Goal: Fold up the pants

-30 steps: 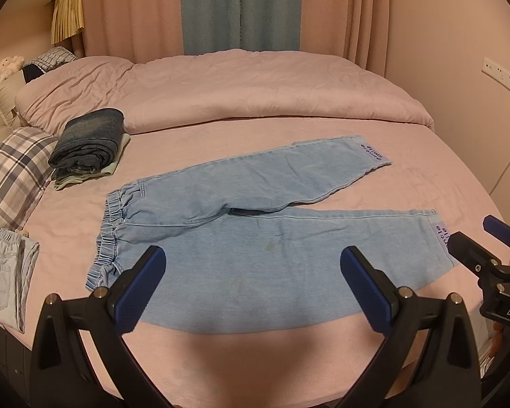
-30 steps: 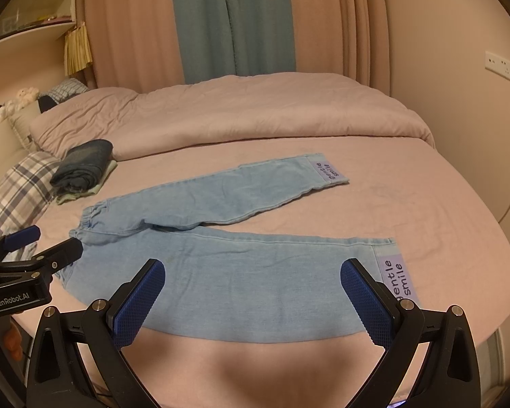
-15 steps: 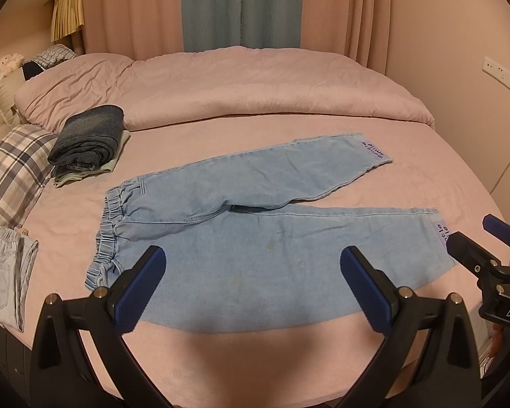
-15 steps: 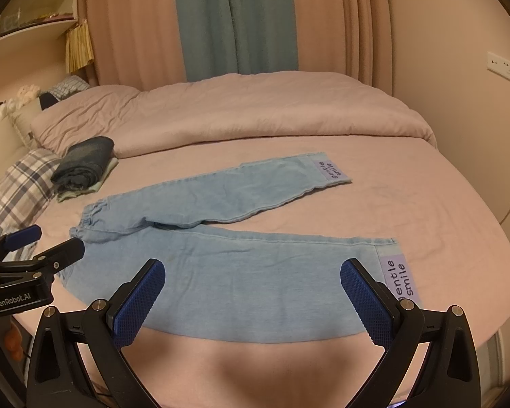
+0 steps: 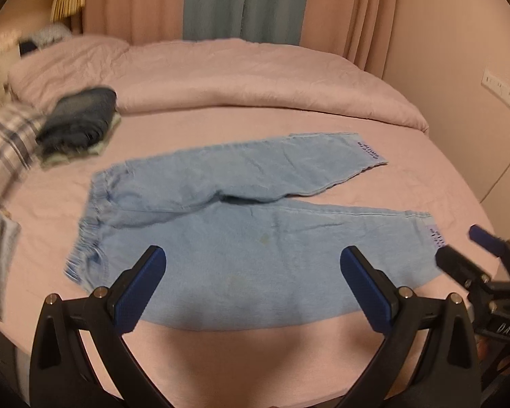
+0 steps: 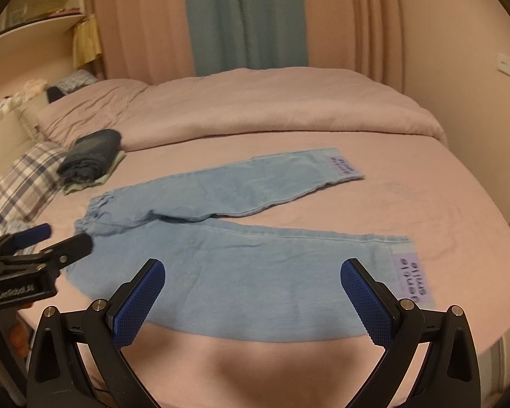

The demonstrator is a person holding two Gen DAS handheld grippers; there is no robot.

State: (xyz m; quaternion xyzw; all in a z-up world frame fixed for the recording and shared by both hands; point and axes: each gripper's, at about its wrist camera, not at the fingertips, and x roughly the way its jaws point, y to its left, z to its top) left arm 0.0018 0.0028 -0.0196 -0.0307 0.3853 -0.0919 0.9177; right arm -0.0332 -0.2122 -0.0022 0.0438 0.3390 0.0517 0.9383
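Plaid pillow [image 6: 15,187]: lies at the far left edge of the bed, beside the stack of clothes.
Folded stack [image 5: 80,120]: dark folded denim rests on a pale green folded piece, near the head of the bed, well apart from the pants.
Left tongs [image 5: 251,282]: spread wide, holding nothing, poised above the near edge of the pants at the waist half; in the right wrist view they show at the left [image 6: 56,239], near the waistband.
Pants [image 5: 241,224]: light blue jeans lie flat and unfolded across the pink bed [image 5: 425,176], elastic waistband [image 5: 88,234] to the left, legs running right and splayed in a V; the near leg reaches the bed's front edge.
Cuff label [image 6: 413,280]: lilac patch on the near leg's hem, reading "gentle smile"; a like patch sits on the far hem.
Right tongs [image 6: 253,287]: spread wide and empty, over the near leg, the right pad [image 6: 365,301] just beside the label.
Duvet [image 6: 272,102]: folded back along the far side.
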